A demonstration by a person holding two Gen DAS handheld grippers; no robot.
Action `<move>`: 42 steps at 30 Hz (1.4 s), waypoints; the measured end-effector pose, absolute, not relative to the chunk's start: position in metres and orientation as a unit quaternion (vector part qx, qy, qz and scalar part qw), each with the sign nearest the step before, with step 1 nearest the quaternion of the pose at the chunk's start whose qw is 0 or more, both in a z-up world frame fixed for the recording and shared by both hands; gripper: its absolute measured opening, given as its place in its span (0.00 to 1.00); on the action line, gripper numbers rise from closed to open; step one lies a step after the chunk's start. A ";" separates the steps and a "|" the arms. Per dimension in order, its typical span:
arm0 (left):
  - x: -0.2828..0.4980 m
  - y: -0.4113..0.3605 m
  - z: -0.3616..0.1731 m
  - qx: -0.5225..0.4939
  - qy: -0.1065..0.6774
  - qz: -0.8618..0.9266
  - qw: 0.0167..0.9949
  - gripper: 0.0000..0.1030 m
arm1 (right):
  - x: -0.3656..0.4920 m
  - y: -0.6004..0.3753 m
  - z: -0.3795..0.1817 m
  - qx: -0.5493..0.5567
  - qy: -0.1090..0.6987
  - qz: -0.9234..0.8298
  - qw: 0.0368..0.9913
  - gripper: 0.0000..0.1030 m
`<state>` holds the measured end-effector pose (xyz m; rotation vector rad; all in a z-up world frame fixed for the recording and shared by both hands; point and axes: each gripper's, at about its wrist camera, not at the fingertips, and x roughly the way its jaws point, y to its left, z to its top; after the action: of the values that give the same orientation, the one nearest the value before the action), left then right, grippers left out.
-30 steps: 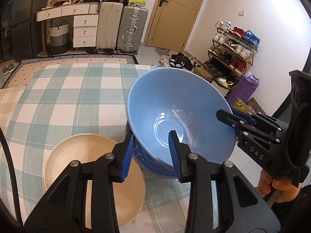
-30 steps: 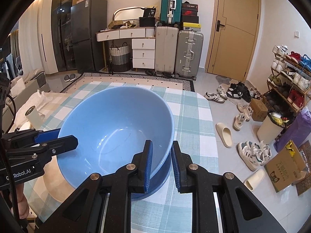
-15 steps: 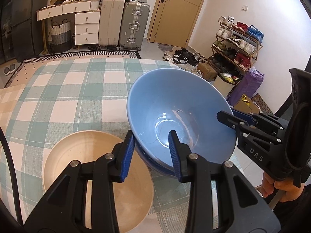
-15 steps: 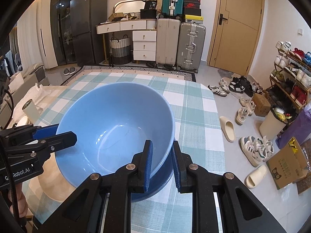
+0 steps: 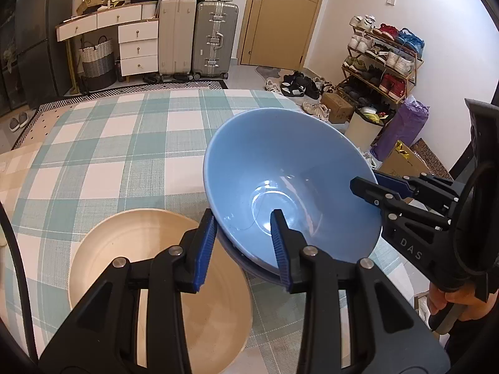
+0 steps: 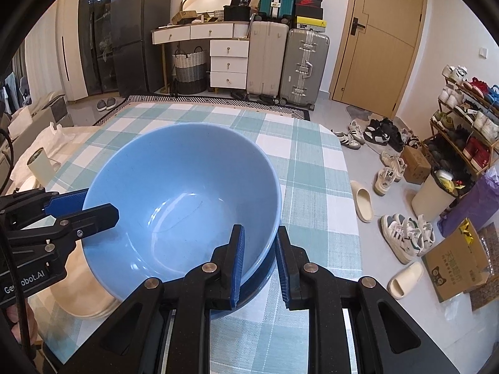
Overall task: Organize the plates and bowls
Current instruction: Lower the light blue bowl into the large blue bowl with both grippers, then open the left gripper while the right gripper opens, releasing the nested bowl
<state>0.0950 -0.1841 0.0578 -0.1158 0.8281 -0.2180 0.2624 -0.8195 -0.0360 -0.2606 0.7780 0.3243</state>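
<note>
While both my hand-held grippers (image 5: 244,243) (image 6: 259,258) clamped opposite rims of the empty blue bowl (image 5: 290,187), an empty cream bowl (image 5: 149,265) sat beside it on the checked worktop (image 5: 124,143).

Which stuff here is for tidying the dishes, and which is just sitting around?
For the job:
- blue bowl, gripped at its rim by the left gripper and the right gripper
- cream plate on the table

Just lying about:
- suitcases
- shoes on the floor
- cardboard box
- woven basket
</note>
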 end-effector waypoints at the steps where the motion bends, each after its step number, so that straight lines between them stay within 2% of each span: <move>1: 0.095 -0.184 0.057 -0.055 0.402 -0.105 0.908 0.30 | 0.262 -0.820 -0.037 -0.128 0.377 0.156 0.904 0.19; 37: 0.102 -0.195 0.032 -0.028 0.409 -0.100 0.907 0.31 | 0.257 -0.813 -0.054 -0.172 0.380 0.136 0.899 0.22; 42: 0.105 -0.192 0.030 -0.037 0.413 -0.106 0.904 0.36 | 0.255 -0.812 -0.054 -0.173 0.378 0.139 0.899 0.25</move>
<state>0.1049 -0.1922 0.0300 -0.0759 0.8534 -0.2189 0.2555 -0.8123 -0.0543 -0.3590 0.7828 0.2872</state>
